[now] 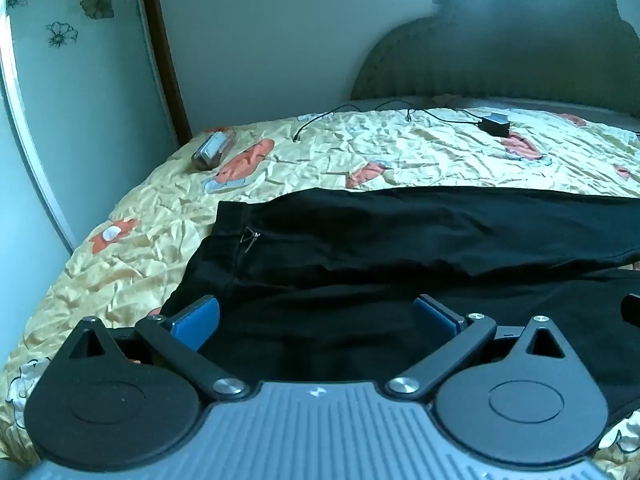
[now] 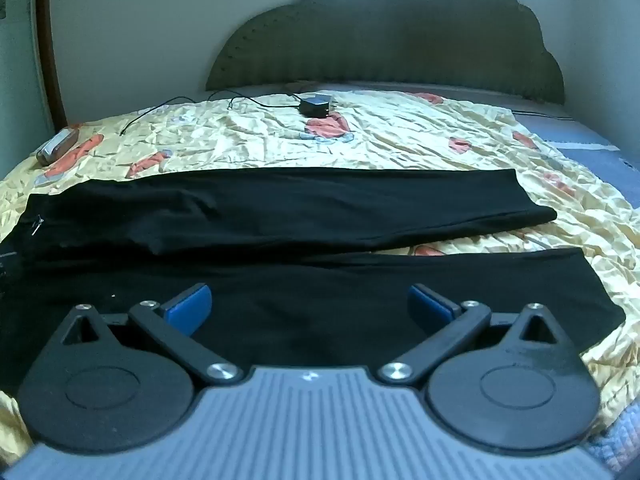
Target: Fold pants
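Fingers (image 1: 196,322) of the left gripper (image 1: 316,320) are spread wide, holding nothing, level and low over the waist end of the black fabric pants (image 1: 400,248). The right gripper (image 2: 310,306) is likewise wide apart and level above the nearer leg. Both legs lie flat across the yellow floral satin bedspread (image 2: 400,136), toward the dark padded headboard (image 2: 384,36).
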